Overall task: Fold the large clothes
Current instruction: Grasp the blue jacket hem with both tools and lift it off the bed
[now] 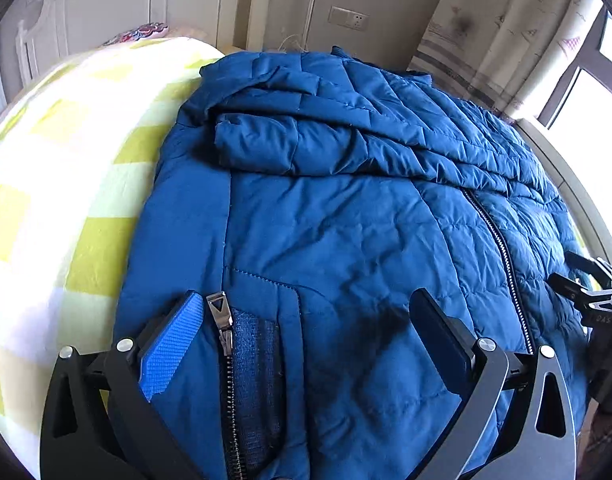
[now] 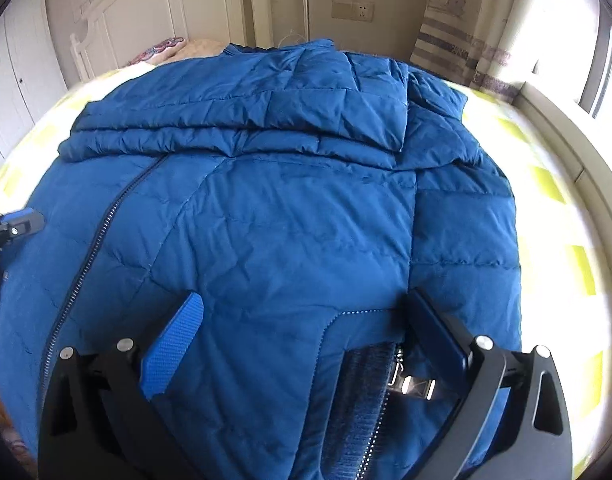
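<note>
A large blue quilted jacket lies front up on a bed, both sleeves folded across its chest. My left gripper is open just over the jacket's near hem, its blue-padded left finger beside a silver zipper pull. My right gripper is open too, over the hem's other corner, where a second zipper pull lies by its right finger. Jacket fabric lies between both pairs of fingers without being pinched. The centre zipper runs up the jacket. Each view shows the other gripper at its edge: right gripper, left gripper.
The bed has a yellow-and-white checked sheet, bare on the left and on the right. A patterned pillow and white headboard are at the far end. A curtain and a window stand to the right.
</note>
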A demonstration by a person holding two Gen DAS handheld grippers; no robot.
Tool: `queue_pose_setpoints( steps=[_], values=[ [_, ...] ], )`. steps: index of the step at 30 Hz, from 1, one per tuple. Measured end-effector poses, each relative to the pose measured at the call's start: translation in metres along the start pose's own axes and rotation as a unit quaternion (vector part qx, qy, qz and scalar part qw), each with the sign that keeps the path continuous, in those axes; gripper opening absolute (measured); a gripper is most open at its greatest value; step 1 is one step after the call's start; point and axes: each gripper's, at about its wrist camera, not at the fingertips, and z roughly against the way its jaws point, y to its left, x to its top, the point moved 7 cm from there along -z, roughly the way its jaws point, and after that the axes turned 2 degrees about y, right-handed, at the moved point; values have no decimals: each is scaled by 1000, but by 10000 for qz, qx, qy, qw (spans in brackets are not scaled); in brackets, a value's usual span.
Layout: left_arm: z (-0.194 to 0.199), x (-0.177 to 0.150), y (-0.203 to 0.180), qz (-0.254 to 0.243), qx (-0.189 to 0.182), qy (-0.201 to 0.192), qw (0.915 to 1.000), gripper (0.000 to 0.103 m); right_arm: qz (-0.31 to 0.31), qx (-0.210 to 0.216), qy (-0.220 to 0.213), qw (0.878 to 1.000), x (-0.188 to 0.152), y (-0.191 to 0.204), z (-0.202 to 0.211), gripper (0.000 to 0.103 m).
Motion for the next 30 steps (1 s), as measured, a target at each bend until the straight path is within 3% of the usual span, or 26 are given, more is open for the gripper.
queue_pose_setpoints(
  steps=[7, 11, 17, 19, 22, 25, 28, 30],
  values=[
    [12, -1, 13, 396, -514, -180, 9977, 98, -82, -49, -4, 10000, -10, 3, 6, 100],
    [49, -24, 19, 143, -244, -447, 9986, 98, -27, -26, -11, 10000, -26, 11, 27, 100],
    [62, -82, 33, -487, 239, -146, 9984, 98, 537, 224, -240, 9980, -90, 33, 58, 101],
    [67, -97, 30, -806, 388, -491, 9948, 99, 397, 385, -371, 9978, -102, 29, 64, 101],
    [74, -105, 31, -704, 391, -546, 9953, 99, 284, 388, -339, 9983, -114, 23, 78, 100],
    [83, -109, 32, -704, 349, -475, 9958, 98, 178, 131, -504, 9985, -131, 11, 101, 100],
    [94, -124, 41, -627, 398, -511, 9959, 98, -49, -138, -606, 9981, -162, -16, 122, 100],
    [100, -137, 48, -471, 302, -505, 9972, 99, -451, -29, -553, 9974, -189, -36, 130, 100]
  ],
)
